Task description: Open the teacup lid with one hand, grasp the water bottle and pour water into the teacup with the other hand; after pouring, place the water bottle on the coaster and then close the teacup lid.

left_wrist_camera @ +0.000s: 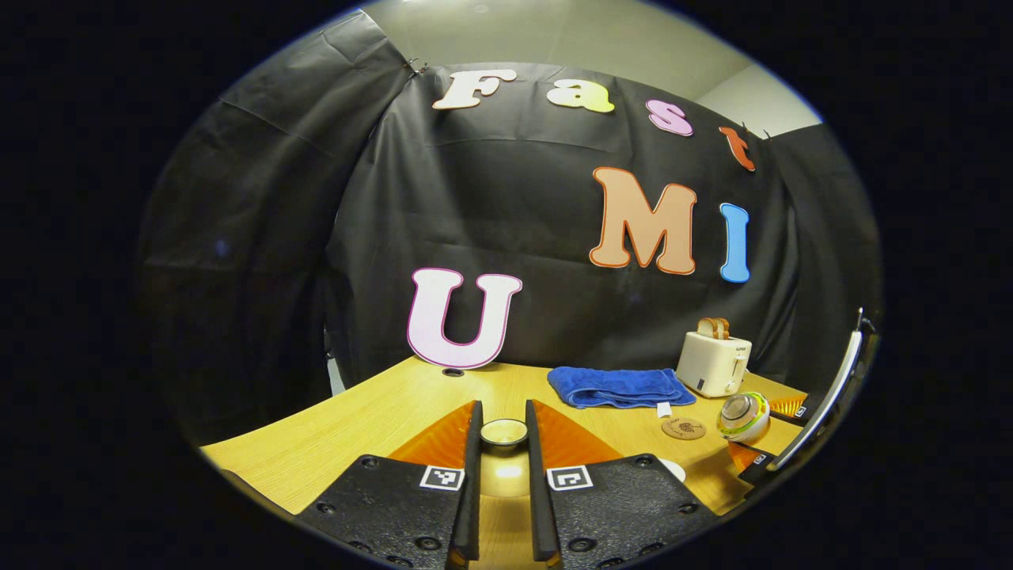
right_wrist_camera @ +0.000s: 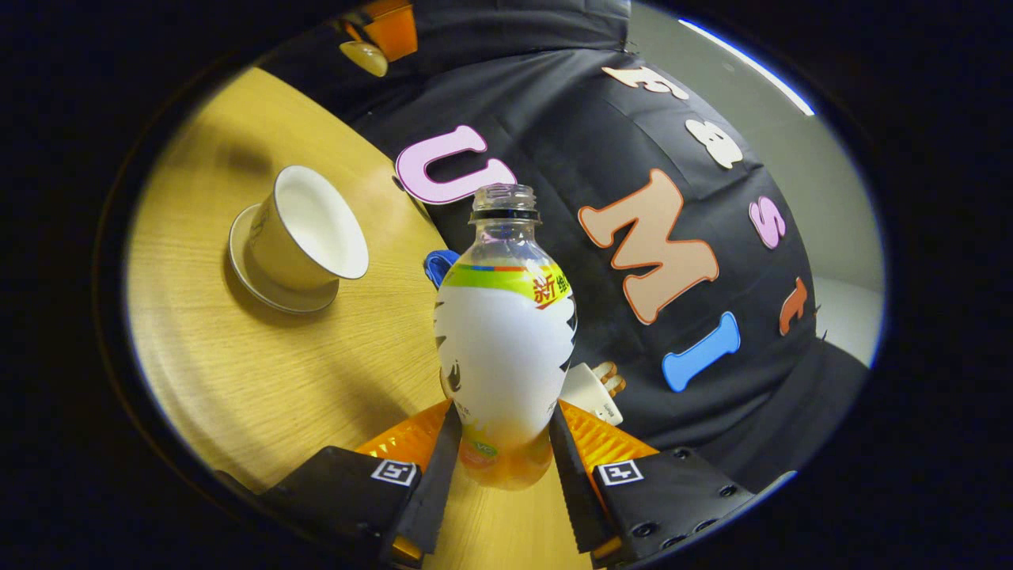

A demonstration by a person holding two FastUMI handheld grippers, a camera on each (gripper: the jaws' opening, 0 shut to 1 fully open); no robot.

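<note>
My left gripper (left_wrist_camera: 503, 412) is shut on the cream teacup lid (left_wrist_camera: 504, 433), held up above the table. In the right gripper view that lid (right_wrist_camera: 364, 55) hangs at the top edge. My right gripper (right_wrist_camera: 502, 412) is shut on the lower body of the uncapped water bottle (right_wrist_camera: 504, 332), which has a white label and a green band. The whole view is tilted with it. The open white teacup (right_wrist_camera: 305, 233) stands on its saucer to the upper left of the bottle's mouth, apart from it. In the left gripper view the bottle (left_wrist_camera: 744, 416) lies tipped, mouth toward me, at the right.
A round cork coaster (left_wrist_camera: 683, 428) lies on the wooden table (left_wrist_camera: 380, 419) just left of the bottle. Behind it are a folded blue towel (left_wrist_camera: 617, 386) and a cream toaster (left_wrist_camera: 712, 362) with toast. The toaster (right_wrist_camera: 593, 392) also peeks from behind the bottle.
</note>
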